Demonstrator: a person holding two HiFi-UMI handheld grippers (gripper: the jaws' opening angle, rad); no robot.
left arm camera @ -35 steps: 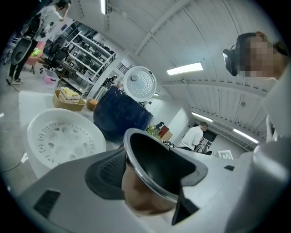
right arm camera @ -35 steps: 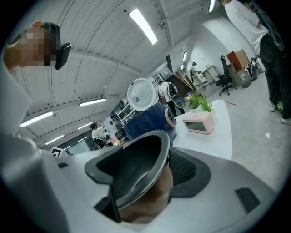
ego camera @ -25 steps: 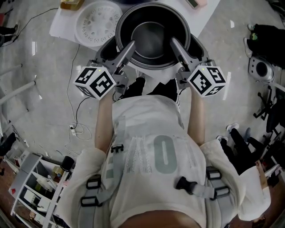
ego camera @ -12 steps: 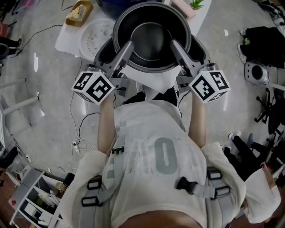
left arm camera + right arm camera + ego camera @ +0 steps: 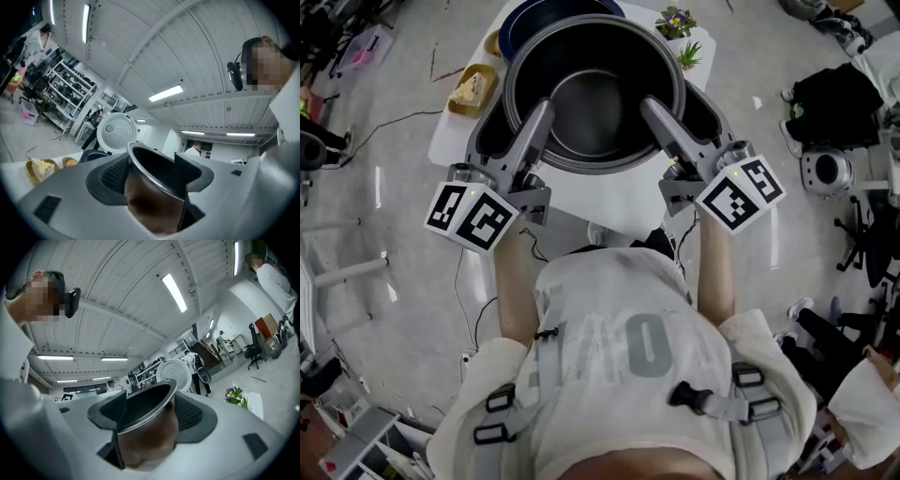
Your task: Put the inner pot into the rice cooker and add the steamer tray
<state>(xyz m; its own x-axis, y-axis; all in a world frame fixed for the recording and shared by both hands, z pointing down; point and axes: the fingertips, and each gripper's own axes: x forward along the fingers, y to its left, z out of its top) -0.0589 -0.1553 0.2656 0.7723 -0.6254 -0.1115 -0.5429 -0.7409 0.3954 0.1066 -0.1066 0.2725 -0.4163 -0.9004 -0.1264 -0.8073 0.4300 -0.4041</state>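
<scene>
The dark metal inner pot [image 5: 595,89] hangs high above the white table [image 5: 619,197], carried by both grippers. My left gripper [image 5: 539,117] is shut on the pot's left wall, one jaw inside the rim and one outside. My right gripper [image 5: 654,111] is shut on the right wall the same way. In the left gripper view the pot's brownish wall [image 5: 150,201] fills the gap of the left gripper [image 5: 154,178]. The right gripper view shows the same of the pot [image 5: 145,446] and the right gripper [image 5: 145,423]. A dark blue cooker body [image 5: 525,19] peeks out behind the pot, with a white perforated disc [image 5: 117,133] upright above it.
A slice of cake in a yellow bowl [image 5: 473,86] sits at the table's left. A small potted flower [image 5: 675,21] stands at the back right. Black bags [image 5: 825,94] and cables lie on the floor. People and shelves show far off in the gripper views.
Both grippers have risen with the pot, which now looms larger and hides the white disc in the head view. The yellow bowl and the flower pot have come into sight.
</scene>
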